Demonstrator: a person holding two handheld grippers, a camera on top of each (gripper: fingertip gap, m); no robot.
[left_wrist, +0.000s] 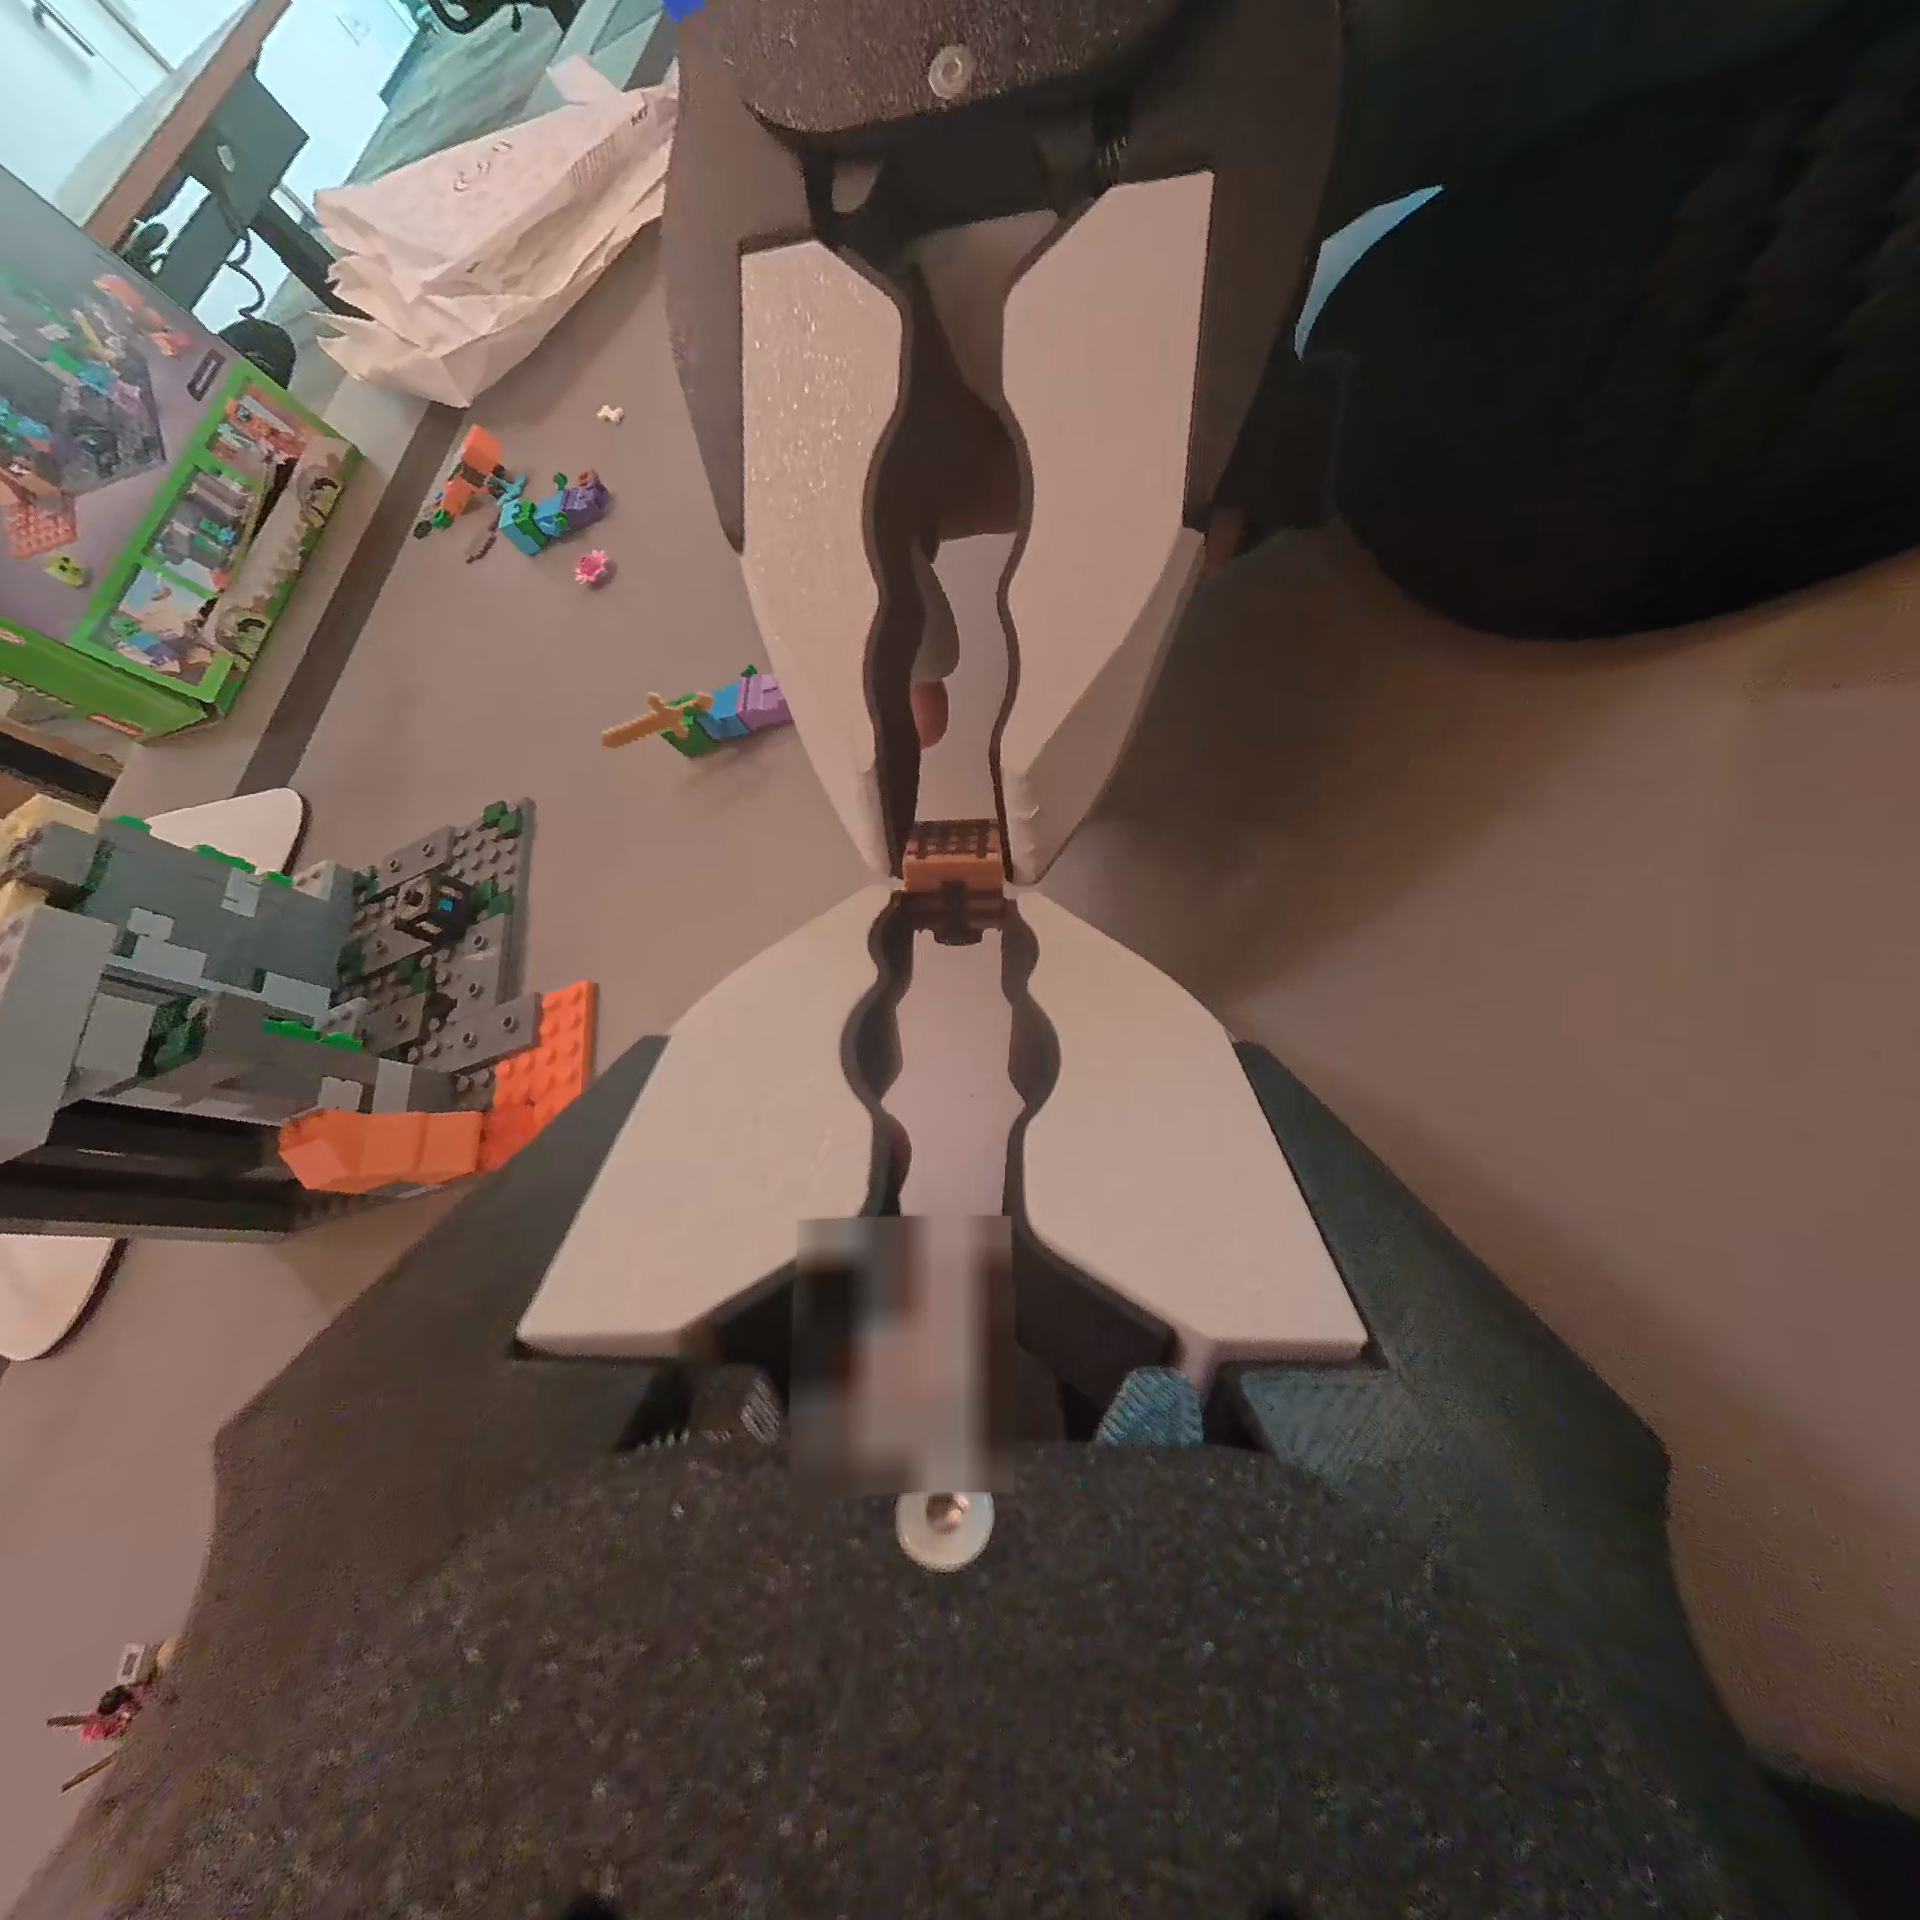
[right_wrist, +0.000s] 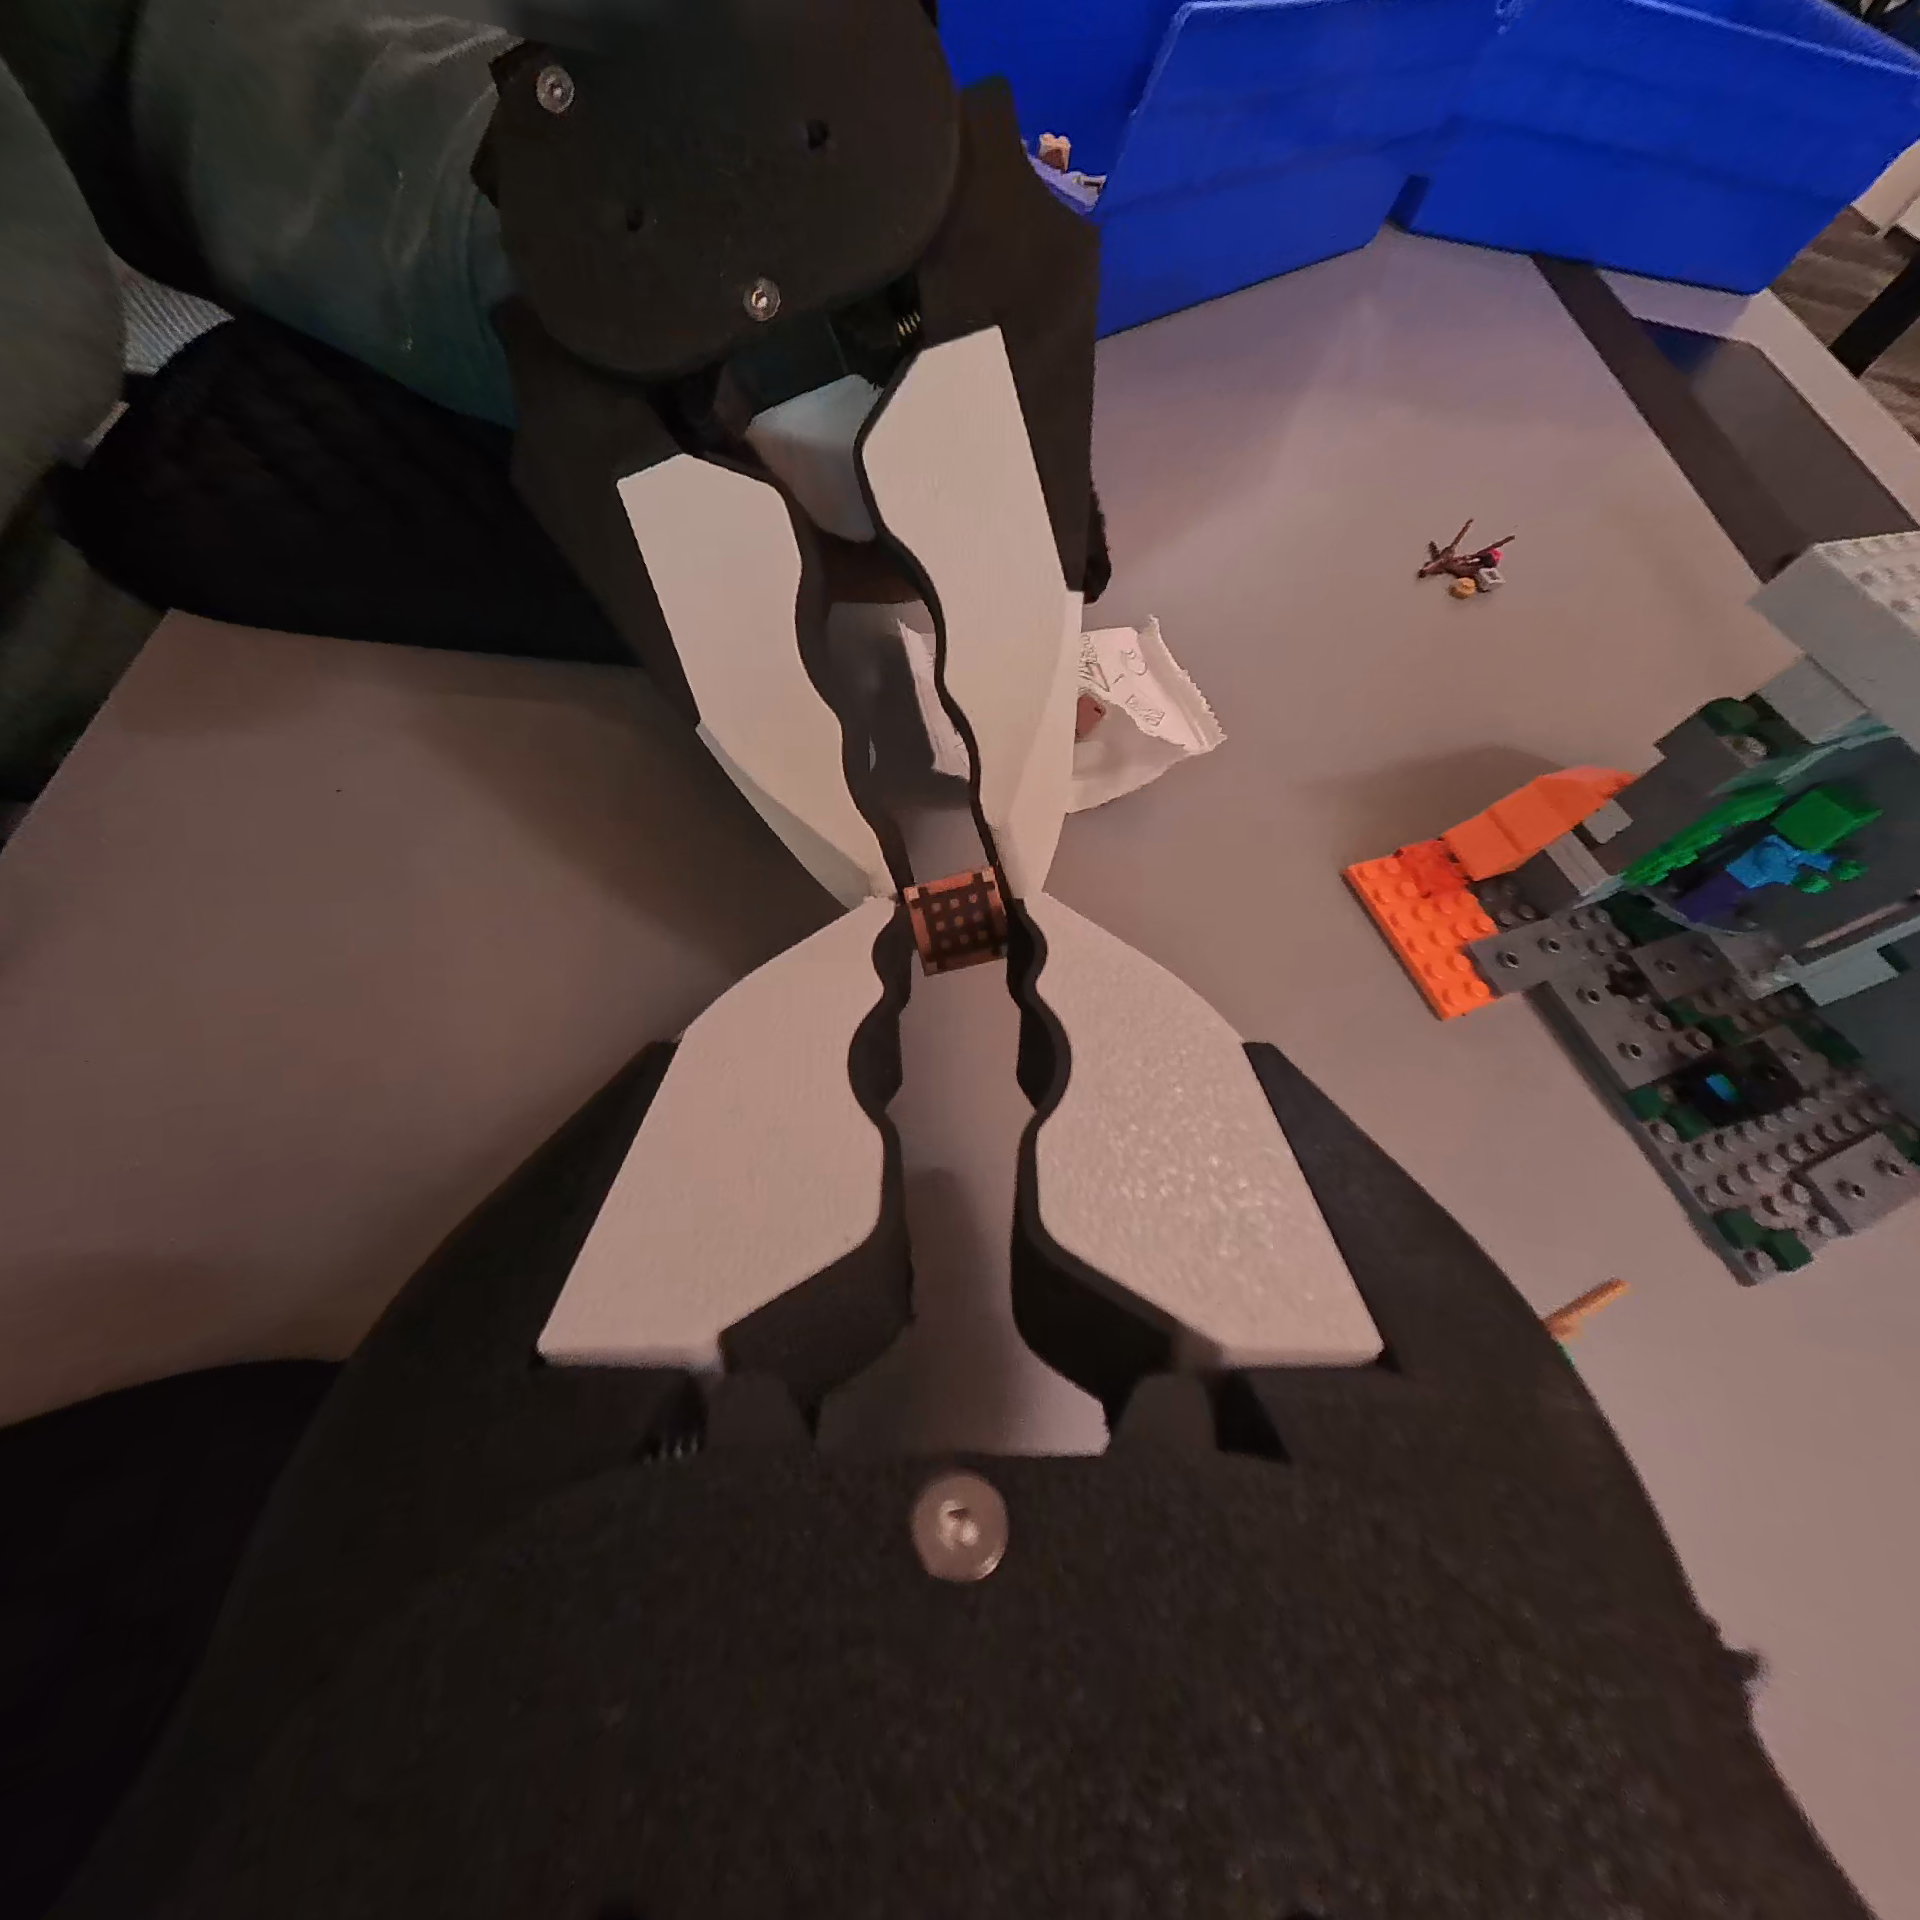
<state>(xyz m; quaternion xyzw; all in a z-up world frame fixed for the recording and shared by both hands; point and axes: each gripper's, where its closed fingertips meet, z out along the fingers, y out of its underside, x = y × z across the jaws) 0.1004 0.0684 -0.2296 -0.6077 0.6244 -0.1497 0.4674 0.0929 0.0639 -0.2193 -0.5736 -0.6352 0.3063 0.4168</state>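
A small brown brick piece with a dark grid face (left_wrist: 954, 854) is held above the grey table (left_wrist: 623, 623), pinched from two sides. My left gripper (left_wrist: 951, 920) comes from the bottom of the left wrist view and is shut on its darker lower part. My right gripper (left_wrist: 951, 826) comes from the top, tip to tip with the left, and is shut on the tan upper part. In the right wrist view the same piece (right_wrist: 954, 928) sits between my right gripper (right_wrist: 954, 940) below and my left gripper (right_wrist: 940, 878) above.
A grey brick model with an orange plate (left_wrist: 551, 1049) stands left of the grippers, also in the right wrist view (right_wrist: 1423, 914). A toy box (left_wrist: 156, 520), a white paper bag (left_wrist: 499, 239), loose brick clusters (left_wrist: 520, 499), blue bins (right_wrist: 1455, 125) and a torn plastic packet (right_wrist: 1143, 707) lie around. The grippers are tip to tip, or close to it.
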